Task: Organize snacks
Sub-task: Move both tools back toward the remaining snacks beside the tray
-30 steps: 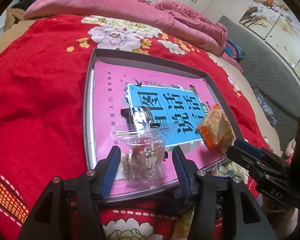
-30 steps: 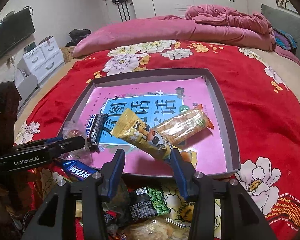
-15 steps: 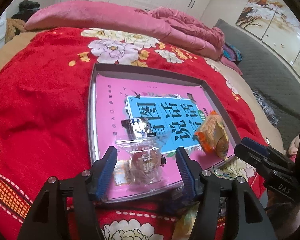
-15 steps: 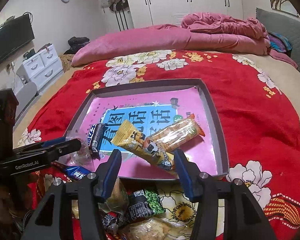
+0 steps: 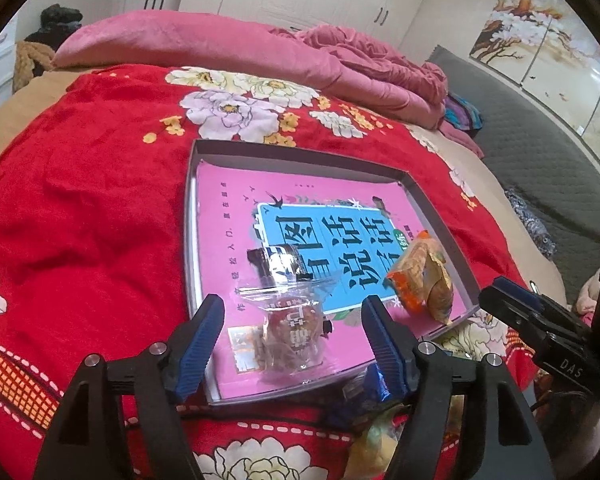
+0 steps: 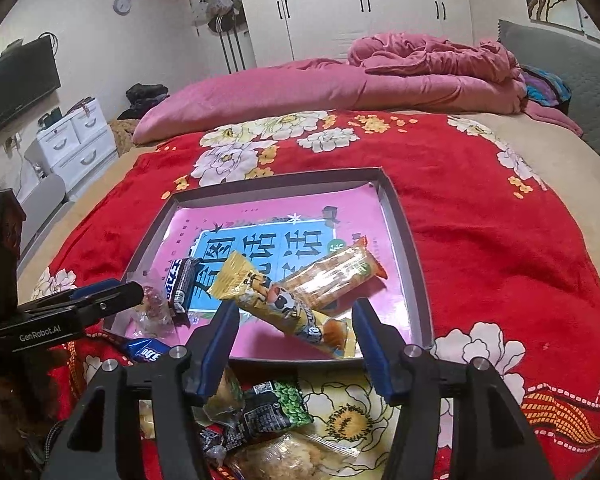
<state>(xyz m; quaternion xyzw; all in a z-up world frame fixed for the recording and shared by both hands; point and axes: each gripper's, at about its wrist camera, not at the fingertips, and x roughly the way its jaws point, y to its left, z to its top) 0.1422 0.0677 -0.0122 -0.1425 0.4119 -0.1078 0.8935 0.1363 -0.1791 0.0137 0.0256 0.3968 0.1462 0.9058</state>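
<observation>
The left tool (image 5: 292, 330), black-framed with two ribbed blue pads, tilts downward over the near rim of the shallow grey tray (image 5: 300, 152). Its jaws have just been opening and stand wide apart; neither blue pad (image 5: 202, 338) presses on the clear-wrapped snack (image 5: 292, 332) that lies between them on the tray floor. The right tool (image 6: 294, 334), of the same black frame and blue pads, also tilts downward at the tray's near rim, to the right of the left one. Its jaws have likewise just been opening. The yellow cartoon-printed snack bar (image 6: 276, 304) lies between them, and the pads (image 6: 220, 340) stand clear of it.
</observation>
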